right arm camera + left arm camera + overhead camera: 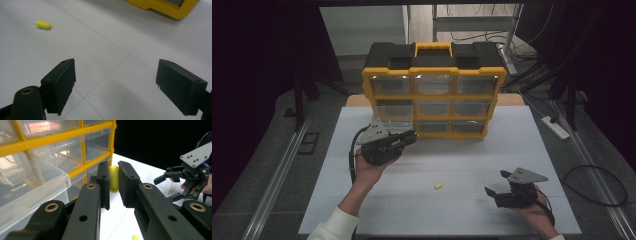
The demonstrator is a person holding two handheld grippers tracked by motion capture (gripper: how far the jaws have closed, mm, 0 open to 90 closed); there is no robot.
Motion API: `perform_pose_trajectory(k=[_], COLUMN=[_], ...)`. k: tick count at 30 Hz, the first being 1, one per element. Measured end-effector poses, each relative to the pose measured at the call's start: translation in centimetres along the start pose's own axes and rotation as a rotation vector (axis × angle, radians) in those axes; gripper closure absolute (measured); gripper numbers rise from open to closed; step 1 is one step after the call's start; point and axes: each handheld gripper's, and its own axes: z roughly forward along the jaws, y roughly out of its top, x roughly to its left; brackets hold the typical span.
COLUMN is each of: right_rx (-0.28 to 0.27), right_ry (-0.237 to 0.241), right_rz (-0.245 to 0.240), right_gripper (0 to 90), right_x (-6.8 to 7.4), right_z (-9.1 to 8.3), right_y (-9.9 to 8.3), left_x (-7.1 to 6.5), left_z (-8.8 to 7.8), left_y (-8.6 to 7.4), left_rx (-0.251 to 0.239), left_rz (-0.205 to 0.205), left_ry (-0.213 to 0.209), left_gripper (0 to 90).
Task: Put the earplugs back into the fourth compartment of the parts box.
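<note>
Left gripper holds a small yellow capsule beside an open drawer of a yellow parts organizer.

At left, the left gripper [408,138] has its jaws pinched on a yellow capsule [114,178], just beside a pulled-out clear drawer [30,187] of the organizer [434,80]. A second yellow capsule [438,186] lies mid-table on the white table [472,165]. At right, the right gripper [496,182] rests with jaws wide apart, empty. Likely step: dropping the held capsule into the drawer; next calls for moving over its opening and releasing.

White table [532,150] on grey floor [277,145], power strip [555,127] and cables [597,185] right, dark surroundings
</note>
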Motion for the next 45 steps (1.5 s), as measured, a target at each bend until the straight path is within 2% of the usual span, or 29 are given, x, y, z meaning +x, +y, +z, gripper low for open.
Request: perform_pose_trajectory(k=[3, 8, 19, 30, 39, 40, 43, 45], right_rx=[-0.002, -0.007, 0.000, 0.003, 0.004, 0.005, 0.005, 0.005], right_ry=[0.000, 0.001, -0.005, -0.006, -0.005, -0.004, -0.005, -0.005], right_rz=[0.000, 0.001, 0.003, 0.004, 0.004, 0.003, 0.003, 0.004], right_gripper=[17.2, 17.3, 17.2, 17.2, 17.3, 17.2, 17.2, 17.2], right_x=[0.0, 0.0, -0.1, -0.1, -0.1, -0.1, -0.1, -0.1], right_z=[0.0, -0.1, 0.0, 0.0, 0.0, 0.0, 0.0, 0.0], right_y=[0.0, 0.0, 0.0, 0.0, 0.0, 0.0, 0.0, 0.0], left_x=[0.2, 1.3, 3.6, 6.1, 7.0, 7.0, 6.8, 6.6], left_z=[-0.1, -0.5, -1.8, -1.0, -0.1, -0.1, -0.1, -0.1], left_y=[0.4, 1.6, 2.9, 2.8, 2.4, 2.3, 2.4, 2.5], left_rx=[-0.004, -0.012, -0.024, 0.038, 0.069, 0.068, 0.059, 0.061], left_rz=[-0.003, 0.006, -0.015, -0.042, -0.045, -0.047, -0.057, -0.065], left_ry=[0.003, 0.035, 0.098, 0.159, 0.201, 0.212, 0.249, 0.236], left_gripper=[79.0, 79.1, 79.0, 78.9, 77.7, 74.0, 45.5, 35.8])
